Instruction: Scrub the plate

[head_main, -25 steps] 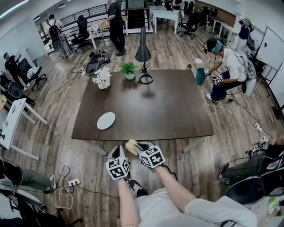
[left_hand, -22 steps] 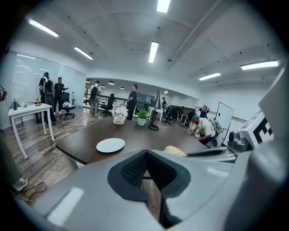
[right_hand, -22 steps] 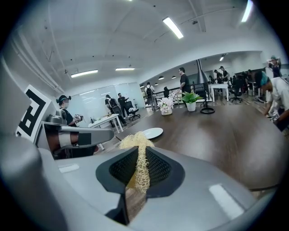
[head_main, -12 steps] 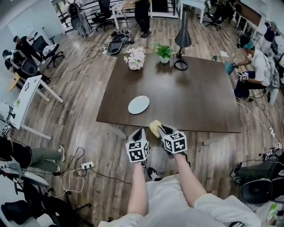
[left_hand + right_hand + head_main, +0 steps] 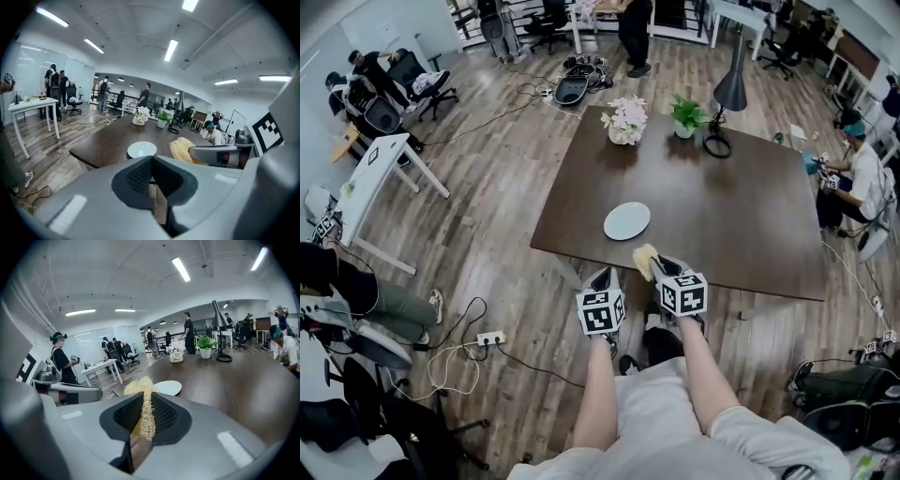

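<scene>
Both grippers have neared the table (image 5: 741, 216) edge, where the plate (image 5: 626, 220) lies just ahead. The left gripper (image 5: 602, 277) has its jaws together on nothing. The right gripper (image 5: 659, 270) clamps a scrubber (image 5: 644, 255) over that edge, short of the plate.

The left forearm (image 5: 596, 389) and right forearm (image 5: 701, 373) reach forward side by side. The left gripper (image 5: 602, 278) has its jaws pressed together on nothing. The right gripper (image 5: 662, 268) is clamped on a yellow fibrous scrubber (image 5: 645, 257).
</scene>
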A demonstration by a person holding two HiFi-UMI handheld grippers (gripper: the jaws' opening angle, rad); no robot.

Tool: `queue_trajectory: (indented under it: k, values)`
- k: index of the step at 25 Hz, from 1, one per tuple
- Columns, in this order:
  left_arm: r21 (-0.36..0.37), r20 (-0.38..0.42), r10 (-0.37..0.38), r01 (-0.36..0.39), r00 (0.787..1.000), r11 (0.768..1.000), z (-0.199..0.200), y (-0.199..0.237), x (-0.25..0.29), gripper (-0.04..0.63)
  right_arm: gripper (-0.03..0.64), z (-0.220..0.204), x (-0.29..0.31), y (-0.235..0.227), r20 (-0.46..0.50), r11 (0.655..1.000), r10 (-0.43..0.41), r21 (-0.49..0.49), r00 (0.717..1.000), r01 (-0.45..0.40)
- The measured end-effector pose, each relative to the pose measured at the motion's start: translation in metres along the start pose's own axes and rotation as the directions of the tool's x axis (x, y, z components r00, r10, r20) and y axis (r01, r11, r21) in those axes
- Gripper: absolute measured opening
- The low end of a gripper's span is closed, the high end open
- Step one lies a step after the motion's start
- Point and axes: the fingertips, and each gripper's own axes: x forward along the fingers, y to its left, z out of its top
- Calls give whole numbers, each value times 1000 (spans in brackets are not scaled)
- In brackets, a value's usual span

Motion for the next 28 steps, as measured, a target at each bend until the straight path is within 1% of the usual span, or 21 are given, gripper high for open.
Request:
queue_trajectory:
  k: [3, 6, 9, 15, 18, 20, 23, 28]
  values:
    - [5, -4, -2, 2, 1000, 1000, 9, 5, 3, 0, 75, 8, 17, 7, 0, 999, 19, 27, 1000, -19]
    - [22, 18, 3, -4, 1000, 1000, 26, 15, 7, 0, 75, 19, 36, 15, -6, 999, 42, 10, 999, -42]
    - [27, 12, 20, -20, 1000, 999, 28, 34, 13, 0, 75, 23, 59, 22, -14, 998, 58, -1, 998, -58]
    - [46, -22, 14, -13, 1000, 999, 46, 59, 48, 0, 75, 48, 104, 15, -29, 998, 56, -2, 998, -56]
    - [51, -30, -8, 9, 1000, 999, 59, 64, 70, 0, 75, 59, 125, 4, -39, 999, 52, 12, 998, -52]
    - [55, -43, -23, 25, 999, 998, 65, 66, 86, 0, 75, 66, 138, -6, -44, 999, 43, 31, 998, -42]
    - [41, -63, -34, 37, 997, 998, 71, 75, 112, 0, 75, 71, 158, -22, -63, 999, 23, 43, 998, -20]
    - [0, -142, -63, 64, 988, 998, 57, 87, 148, 0, 75, 63, 185, -33, -127, 999, 4, 33, 992, 0]
